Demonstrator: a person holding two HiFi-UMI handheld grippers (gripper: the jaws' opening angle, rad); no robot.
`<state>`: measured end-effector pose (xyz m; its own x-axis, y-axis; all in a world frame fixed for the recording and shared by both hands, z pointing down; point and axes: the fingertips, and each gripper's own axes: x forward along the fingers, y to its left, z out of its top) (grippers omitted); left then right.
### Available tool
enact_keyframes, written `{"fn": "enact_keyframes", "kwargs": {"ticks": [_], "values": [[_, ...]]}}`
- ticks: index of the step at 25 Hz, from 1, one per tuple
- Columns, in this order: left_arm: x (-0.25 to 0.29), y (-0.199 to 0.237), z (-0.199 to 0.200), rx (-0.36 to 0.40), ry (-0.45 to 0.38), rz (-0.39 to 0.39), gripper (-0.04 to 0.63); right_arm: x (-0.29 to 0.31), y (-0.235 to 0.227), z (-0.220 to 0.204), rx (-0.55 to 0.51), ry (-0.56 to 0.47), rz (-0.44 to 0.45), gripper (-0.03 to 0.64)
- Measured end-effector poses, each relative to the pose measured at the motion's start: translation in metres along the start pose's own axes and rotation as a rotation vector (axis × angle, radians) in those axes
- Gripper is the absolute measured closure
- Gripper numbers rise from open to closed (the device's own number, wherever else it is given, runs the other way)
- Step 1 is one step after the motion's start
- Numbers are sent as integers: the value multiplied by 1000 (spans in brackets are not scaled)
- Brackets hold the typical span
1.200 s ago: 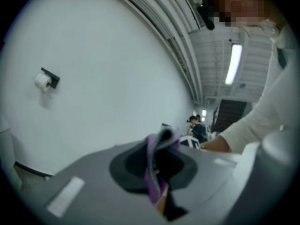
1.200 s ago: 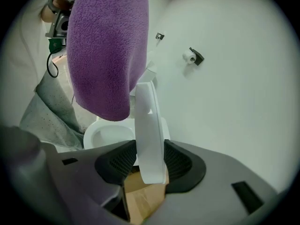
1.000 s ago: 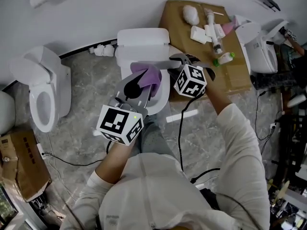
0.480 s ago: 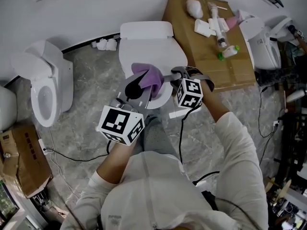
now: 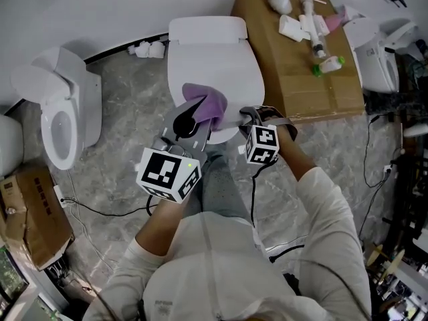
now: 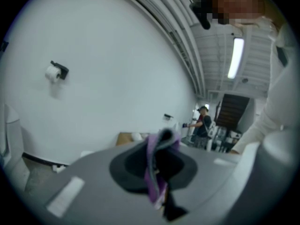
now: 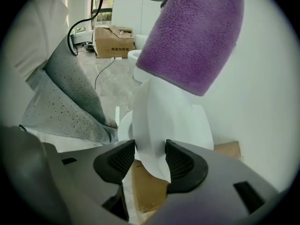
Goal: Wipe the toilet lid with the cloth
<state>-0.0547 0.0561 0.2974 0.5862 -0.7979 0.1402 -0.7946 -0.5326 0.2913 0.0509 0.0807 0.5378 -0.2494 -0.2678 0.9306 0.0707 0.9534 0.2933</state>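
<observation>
- Grey veined floor under a white wall; in the middle, a white toilet with its toilet lid (image 5: 214, 65) shut, long axis running from the tank by the wall toward the person.
- Left gripper (image 5: 192, 118): pinches the purple cloth (image 5: 206, 102) in a bunch, jaws pressed onto its folds, and rests it on the near half of the lid, close to the front rim.
- Right gripper (image 5: 249, 117): bites the lid's front-right rim, with the white edge filling the gap between both pads. Looks like a steadying hold.
- Deciding relation: most of the lid's surface lies ahead of the cloth, away from the person and toward the tank. Probably calls for strokes along the long axis, pushed outward from the near rim.
- Nearer tool: left gripper, over the lid's front middle. Right gripper sits at the edge just beside the cloth, so risks a bump on any sideways stroke.
- Elsewhere: a second toilet (image 5: 57, 122) with its lid raised, well apart at the left; a cardboard sheet (image 5: 301, 65) right of the tank, carrying bottles and small white items; a toilet-roll holder (image 6: 56, 71) on the wall.
- Writing: only black-and-white square markers on the 2 gripper cubes, no letters. Dark print on a cardboard box (image 7: 111, 41) in the right gripper view, too small to read.
</observation>
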Motion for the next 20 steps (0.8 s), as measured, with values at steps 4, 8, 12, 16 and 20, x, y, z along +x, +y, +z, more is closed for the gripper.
{"fn": "enact_keyframes", "kwargs": {"ticks": [4,8,12,16,20], "values": [[0,8,-21,-6,25,11,583,18,23,-2,42,-14,34,422],[3,9,-37,1,39,4,583,36,40,-7,71,-4,60,437],[5,10,-51,7,51,-3,583,53,58,-12,145,-10,131,442],[9,13,-68,21,71,-5,582,73,72,-17,250,-19,184,443],[9,22,-92,2,110,-3,583,94,93,-17,332,-24,244,442]]}}
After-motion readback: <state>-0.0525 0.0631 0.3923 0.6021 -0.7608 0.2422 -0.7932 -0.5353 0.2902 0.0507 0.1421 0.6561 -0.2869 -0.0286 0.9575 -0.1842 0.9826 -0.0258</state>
